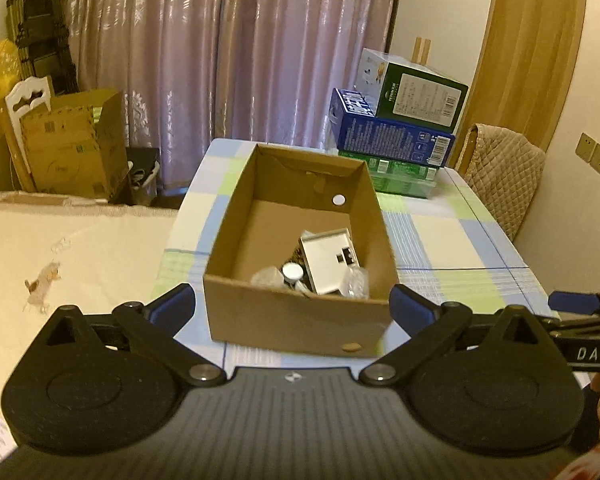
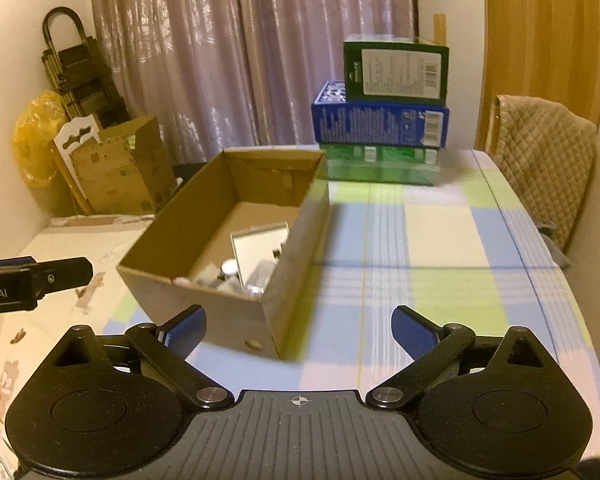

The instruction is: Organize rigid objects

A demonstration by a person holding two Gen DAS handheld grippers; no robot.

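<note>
Dim, warm yellowish indoor light, soft motion blur throughout, strong fisheye bending and dark vignetted corners.

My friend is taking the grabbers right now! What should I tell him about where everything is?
Left gripper: open, empty, in front of the cardboard box.
Right gripper: open, empty, just right of the box's near corner.
The box stands open on the checked tablecloth. Inside, at the near end, lie a white flat box, a small round-capped item and some clear wrapped bits.
Done: those things are in the box.
Left: I see no loose items on the cloth. A stack of retail boxes stands at the far end; whether it belongs to the job is unclear.
</note>
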